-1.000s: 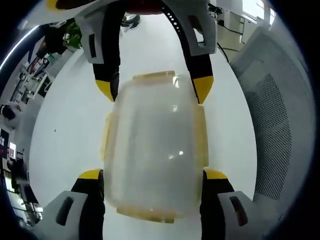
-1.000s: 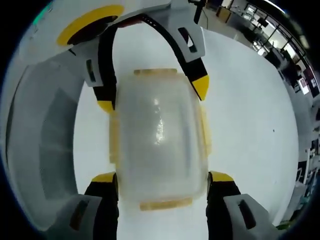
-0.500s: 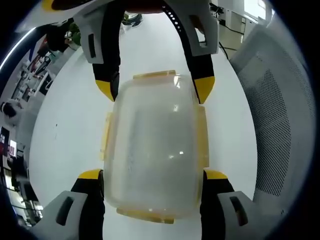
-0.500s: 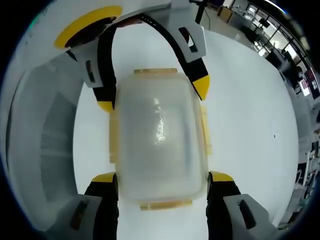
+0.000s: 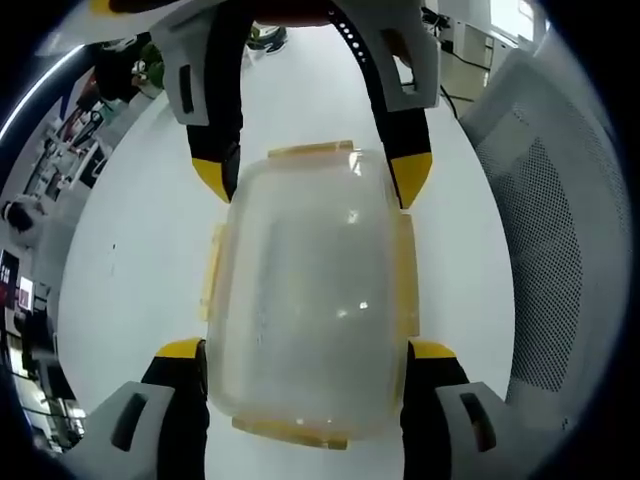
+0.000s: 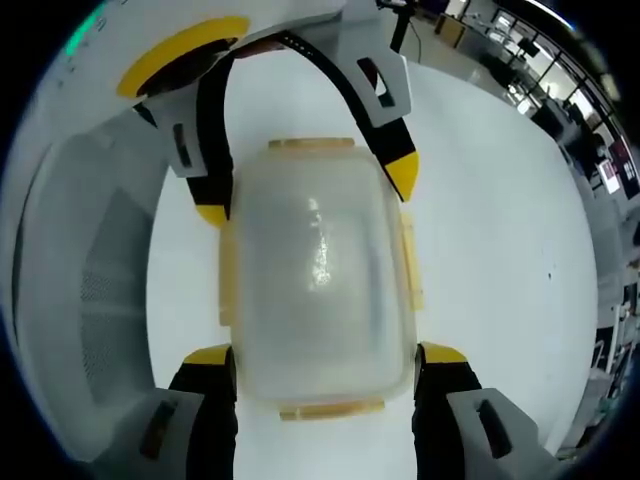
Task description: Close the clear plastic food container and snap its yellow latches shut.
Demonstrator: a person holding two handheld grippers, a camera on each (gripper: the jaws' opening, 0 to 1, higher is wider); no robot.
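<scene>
Container point(image 5: 305, 300) sits on white table point(image 5: 130, 260), lid on. Left gripper point(image 5: 305, 350) and right gripper point(image 6: 322, 355) clamp opposite ends. Uneven squeeze could pop yellow latches point(image 5: 405, 270) loose or skid it.

A cloudy clear container point(image 5: 305, 310) edged with pale yellow latches point(image 5: 297, 432) is seen on a plain white table point(image 5: 140, 260); black jaws tipped in yellow are shown, and a grey perforated chair back point(image 5: 545, 260)
</scene>
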